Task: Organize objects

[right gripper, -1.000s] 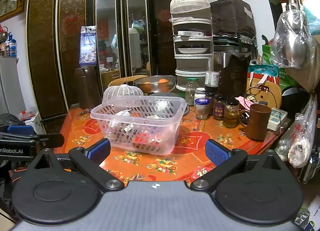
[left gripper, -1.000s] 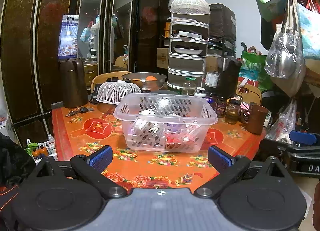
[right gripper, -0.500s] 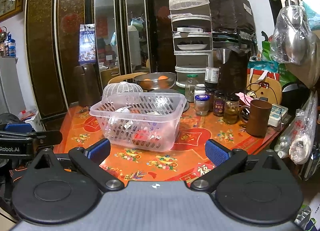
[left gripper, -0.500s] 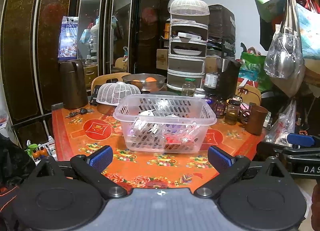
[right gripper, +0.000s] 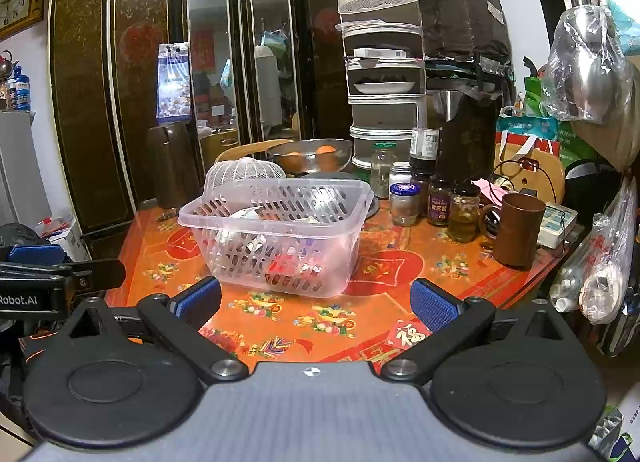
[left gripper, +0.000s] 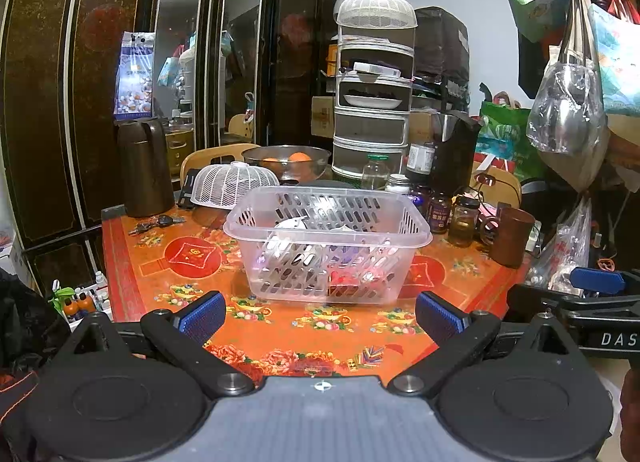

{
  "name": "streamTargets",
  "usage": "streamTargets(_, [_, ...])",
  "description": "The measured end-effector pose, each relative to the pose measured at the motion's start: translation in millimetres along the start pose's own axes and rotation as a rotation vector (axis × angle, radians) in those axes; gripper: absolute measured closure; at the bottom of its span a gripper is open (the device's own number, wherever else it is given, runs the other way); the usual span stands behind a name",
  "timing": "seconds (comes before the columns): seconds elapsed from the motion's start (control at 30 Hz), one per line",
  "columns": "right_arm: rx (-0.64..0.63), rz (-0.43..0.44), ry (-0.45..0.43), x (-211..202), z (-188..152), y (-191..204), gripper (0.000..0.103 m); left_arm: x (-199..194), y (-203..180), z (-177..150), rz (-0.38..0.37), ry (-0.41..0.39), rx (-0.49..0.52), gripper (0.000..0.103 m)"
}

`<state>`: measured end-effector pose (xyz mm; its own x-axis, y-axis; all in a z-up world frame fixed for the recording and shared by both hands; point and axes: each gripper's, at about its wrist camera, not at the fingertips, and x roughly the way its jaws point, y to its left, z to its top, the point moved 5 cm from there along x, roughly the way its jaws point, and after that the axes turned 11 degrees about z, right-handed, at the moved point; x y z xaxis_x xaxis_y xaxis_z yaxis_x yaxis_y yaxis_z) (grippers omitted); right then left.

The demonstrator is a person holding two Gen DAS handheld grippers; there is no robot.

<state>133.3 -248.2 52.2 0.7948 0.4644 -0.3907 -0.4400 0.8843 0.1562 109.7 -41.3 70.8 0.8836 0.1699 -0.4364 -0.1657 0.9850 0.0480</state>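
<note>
Both grippers are spread wide with nothing between the blue pads: left gripper point(left gripper: 320, 314) and right gripper point(right gripper: 316, 302) hang off the near edge of the table point(left gripper: 280, 326), which has an orange flowery cloth on it.

Main thing is the clear slotted basket point(left gripper: 328, 242) sitting near the middle of the table, a bit ahead of both grippers and not touching either. Inside there's a jumble: something white and rounded point(left gripper: 290, 224) poking up on the left, something red point(left gripper: 344, 280) low at the front, plus purple-ish bits I can't make out through the slots.

Behind it, a metal bowl point(right gripper: 310, 156) with two oranges point(right gripper: 326, 150) in it, and a white mesh food cover point(left gripper: 234, 184) upside-bowl style just beside the basket's back left corner. To the right, a cluster of small jars point(right gripper: 438, 202), then a brown mug point(right gripper: 520, 230) near the table's right edge. Dark brown jug point(left gripper: 140, 168) stands at the far left corner.
</note>
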Motion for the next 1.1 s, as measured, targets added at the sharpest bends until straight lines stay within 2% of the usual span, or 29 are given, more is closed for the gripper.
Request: streamTargets(1.1, [-0.006, 0.002, 0.022, 5.2, -5.5, -1.0, 0.0, 3.6, -5.7, -5.5, -0.028, -0.006, 0.004, 0.001])
